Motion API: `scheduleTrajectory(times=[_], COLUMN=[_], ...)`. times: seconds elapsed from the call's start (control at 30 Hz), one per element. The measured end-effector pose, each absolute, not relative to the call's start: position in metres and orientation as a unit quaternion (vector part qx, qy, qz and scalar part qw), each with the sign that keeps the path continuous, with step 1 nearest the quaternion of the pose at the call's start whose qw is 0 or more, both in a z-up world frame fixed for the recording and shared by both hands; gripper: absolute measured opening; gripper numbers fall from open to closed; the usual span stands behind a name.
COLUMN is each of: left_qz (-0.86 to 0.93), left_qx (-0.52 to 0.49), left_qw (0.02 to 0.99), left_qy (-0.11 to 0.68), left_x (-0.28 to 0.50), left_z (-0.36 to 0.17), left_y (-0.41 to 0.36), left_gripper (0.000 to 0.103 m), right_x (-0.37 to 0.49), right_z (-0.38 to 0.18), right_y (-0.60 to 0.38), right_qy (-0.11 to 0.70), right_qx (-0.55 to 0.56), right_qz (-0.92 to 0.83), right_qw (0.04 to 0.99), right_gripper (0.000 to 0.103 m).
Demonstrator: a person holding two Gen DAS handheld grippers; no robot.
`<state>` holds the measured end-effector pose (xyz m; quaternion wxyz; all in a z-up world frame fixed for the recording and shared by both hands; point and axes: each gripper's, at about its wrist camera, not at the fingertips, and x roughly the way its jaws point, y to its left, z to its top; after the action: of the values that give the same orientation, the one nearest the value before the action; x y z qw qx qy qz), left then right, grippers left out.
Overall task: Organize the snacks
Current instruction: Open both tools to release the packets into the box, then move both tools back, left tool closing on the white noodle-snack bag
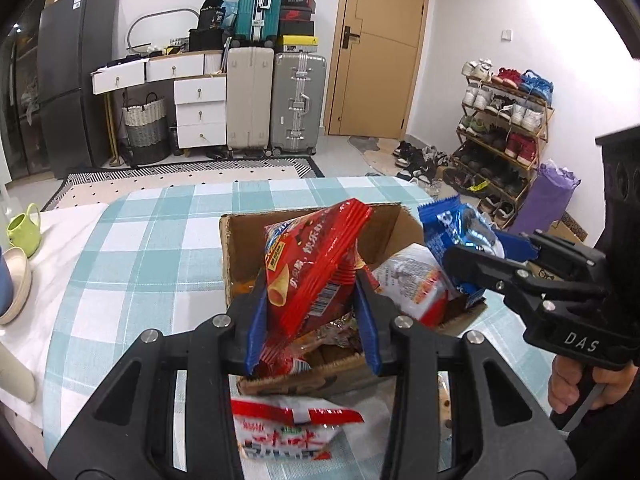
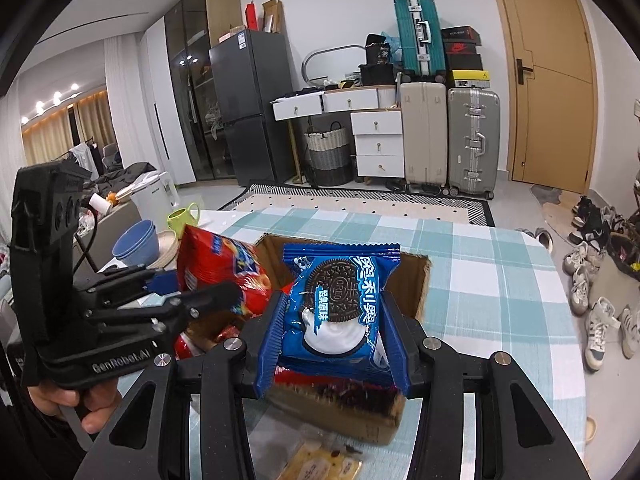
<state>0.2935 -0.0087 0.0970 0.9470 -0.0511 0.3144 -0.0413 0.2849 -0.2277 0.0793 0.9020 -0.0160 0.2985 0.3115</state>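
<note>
Red chip bag (image 1: 312, 264) upright, left gripper (image 1: 312, 320) | Oreo pack (image 2: 340, 304) upright, right gripper (image 2: 334, 340)

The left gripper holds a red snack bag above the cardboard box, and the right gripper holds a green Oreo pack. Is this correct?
Not quite: the Oreo pack in the right gripper is blue, as the right wrist view shows. The left gripper does hold the red snack bag above the cardboard box.

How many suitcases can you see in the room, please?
3: a teal suitcase on top, with a beige suitcase and a silver suitcase upright below it beside the drawers. Others may be hidden behind.
</note>
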Motion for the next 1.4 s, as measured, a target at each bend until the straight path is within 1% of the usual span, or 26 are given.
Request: scheduleTrajectory(times=[0.37, 0.47, 0.5, 0.57, 0.6, 0.63, 0.67, 0.7, 0.73, 0.77, 0.8, 0.83, 0.87, 0.9, 1.23, 1.4], left_qz=[-0.039, -0.032, -0.03, -0.033, -0.038, -0.045, -0.044, -0.05, -0.052, -0.048, -0.044, -0.041, -0.04, -0.038, -0.007, -0.002], left_qx=[-0.036, -0.031, -0.03, -0.032, -0.035, -0.038, -0.038, -0.039, -0.039, -0.037, -0.034, -0.032, -0.033, -0.036, -0.059, -0.061], left_qw=[0.93, 0.924, 0.922, 0.922, 0.923, 0.924, 0.925, 0.927, 0.929, 0.932, 0.934, 0.934, 0.934, 0.936, 0.936, 0.932], left_qy=[0.363, 0.381, 0.384, 0.384, 0.381, 0.378, 0.374, 0.369, 0.364, 0.358, 0.354, 0.353, 0.352, 0.349, 0.347, 0.357], left_x=[0.35, 0.359, 0.361, 0.356, 0.354, 0.351, 0.348, 0.344, 0.339, 0.333, 0.327, 0.322, 0.316, 0.31, 0.236, 0.22], left_z=[0.056, 0.044, 0.042, 0.041, 0.042, 0.043, 0.046, 0.049, 0.052, 0.055, 0.058, 0.058, 0.059, 0.061, 0.041, 0.024], left_y=[-0.005, -0.004, -0.003, -0.001, 0.001, 0.003, 0.003, 0.003, 0.004, 0.005, 0.006, 0.008, 0.01, 0.012, 0.036, 0.04], left_gripper=[0.036, 0.037, 0.039, 0.048, 0.054, 0.068, 0.073, 0.08, 0.084, 0.084, 0.087, 0.094, 0.1, 0.102, 0.102, 0.102], right_x=[0.324, 0.321, 0.318, 0.312, 0.308, 0.303, 0.297, 0.293, 0.288, 0.283, 0.277, 0.272, 0.268, 0.262, 0.216, 0.21], right_z=[0.062, 0.063, 0.065, 0.068, 0.069, 0.07, 0.071, 0.072, 0.071, 0.071, 0.07, 0.069, 0.068, 0.065, 0.026, -0.001], right_y=[-0.204, -0.205, -0.208, -0.214, -0.217, -0.223, -0.23, -0.236, -0.243, -0.25, -0.258, -0.264, -0.269, -0.274, -0.282, -0.276], right_qy=[0.327, 0.322, 0.32, 0.314, 0.311, 0.307, 0.305, 0.306, 0.308, 0.308, 0.308, 0.309, 0.31, 0.316, 0.356, 0.377], right_qx=[-0.032, -0.034, -0.033, -0.032, -0.032, -0.029, -0.024, -0.019, -0.011, -0.003, 0.007, 0.013, 0.019, 0.025, 0.014, 0.015], right_qz=[0.314, 0.317, 0.318, 0.317, 0.316, 0.312, 0.307, 0.304, 0.3, 0.295, 0.289, 0.285, 0.281, 0.274, 0.261, 0.261], right_qw=[0.891, 0.891, 0.892, 0.894, 0.896, 0.899, 0.901, 0.902, 0.903, 0.905, 0.906, 0.907, 0.908, 0.908, 0.897, 0.888], right_gripper=[0.046, 0.05, 0.051, 0.059, 0.067, 0.071, 0.072, 0.078, 0.088, 0.092, 0.098, 0.102, 0.102, 0.102, 0.102, 0.102])
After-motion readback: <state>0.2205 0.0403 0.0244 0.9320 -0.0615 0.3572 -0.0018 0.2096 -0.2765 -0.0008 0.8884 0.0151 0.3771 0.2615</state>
